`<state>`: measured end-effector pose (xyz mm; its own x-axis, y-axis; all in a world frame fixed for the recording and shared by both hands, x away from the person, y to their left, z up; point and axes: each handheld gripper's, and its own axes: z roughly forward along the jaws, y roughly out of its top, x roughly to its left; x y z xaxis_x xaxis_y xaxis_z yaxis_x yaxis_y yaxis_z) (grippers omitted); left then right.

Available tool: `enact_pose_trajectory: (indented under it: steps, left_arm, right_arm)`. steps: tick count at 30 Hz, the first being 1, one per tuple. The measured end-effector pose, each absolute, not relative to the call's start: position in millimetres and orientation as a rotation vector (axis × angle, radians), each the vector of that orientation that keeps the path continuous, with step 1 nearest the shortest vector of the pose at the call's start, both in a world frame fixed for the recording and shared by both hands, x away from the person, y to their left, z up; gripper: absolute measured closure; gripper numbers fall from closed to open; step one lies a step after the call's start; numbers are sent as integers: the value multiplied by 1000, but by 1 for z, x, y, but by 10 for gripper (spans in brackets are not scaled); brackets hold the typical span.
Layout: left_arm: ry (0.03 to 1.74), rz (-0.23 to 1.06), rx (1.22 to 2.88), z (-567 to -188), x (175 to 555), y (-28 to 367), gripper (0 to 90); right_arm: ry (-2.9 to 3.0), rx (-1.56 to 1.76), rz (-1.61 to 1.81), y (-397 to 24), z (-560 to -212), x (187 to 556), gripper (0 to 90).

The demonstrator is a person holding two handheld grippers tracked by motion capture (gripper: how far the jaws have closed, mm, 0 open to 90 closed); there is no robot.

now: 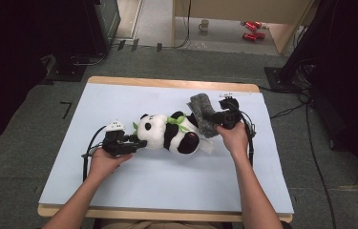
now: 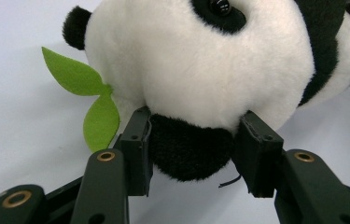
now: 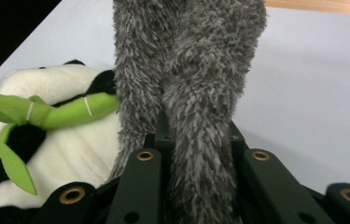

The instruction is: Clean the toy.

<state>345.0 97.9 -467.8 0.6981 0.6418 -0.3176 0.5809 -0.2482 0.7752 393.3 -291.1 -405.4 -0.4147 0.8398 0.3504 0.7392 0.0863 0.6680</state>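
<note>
Panda plush (image 1: pixel 167 132) lies between both grippers on the blue table cover (image 1: pixel 157 176). Left gripper (image 2: pixel 192 149) has its 2 jaws around the panda's black ear, pads touching. Right gripper (image 3: pixel 196 154) clamps a grey fuzzy sock (image 3: pixel 196 70), beside the panda's bamboo sprig (image 3: pixel 46 114).

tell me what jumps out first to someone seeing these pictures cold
A black-and-white plush panda lies on its side mid-table on the pale blue mat, a green bamboo sprig across its chest. The left gripper has the panda's black ear between its jaws. The right gripper is shut on a fuzzy grey cloth beside the panda's feet.
</note>
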Motion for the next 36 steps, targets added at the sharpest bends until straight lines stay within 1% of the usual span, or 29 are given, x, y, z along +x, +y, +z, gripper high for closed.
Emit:
enact_pose_trajectory:
  steps: [6, 11, 16, 21, 25, 28, 30, 33, 36]
  left_arm:
    - [947, 73, 1940, -468, 346, 98, 523]
    - [945, 73, 1944, -468, 346, 98, 523]
    - [939, 80, 1950, -468, 346, 98, 515]
    - [938, 81, 1951, -469, 346, 98, 497]
    - [937, 80, 1955, -470, 346, 98, 456]
    - [941, 94, 1964, -470, 346, 97, 394]
    - [942, 101, 1957, -470, 346, 97, 371]
    - [937, 128, 1953, -468, 348, 97, 309]
    - [924, 130, 1956, -464, 351, 96, 304]
  right_arm:
    - [2206, 1672, 1181, -304, -406, 388, 771]
    - [2167, 1656, 1239, -312, -392, 379, 771]
    - [2174, 1583, 1308, -301, -374, 370, 771]
    - [2250, 1529, 1361, -278, -375, 369, 771]
    - [2326, 1489, 1354, -261, -387, 372, 771]
    - [2383, 1496, 1308, -253, -400, 374, 771]
    - [2385, 1505, 1302, -252, -405, 375, 771]
    - [2381, 1513, 1309, -256, -408, 375, 771]
    - [2375, 1507, 1289, -256, -409, 374, 771]
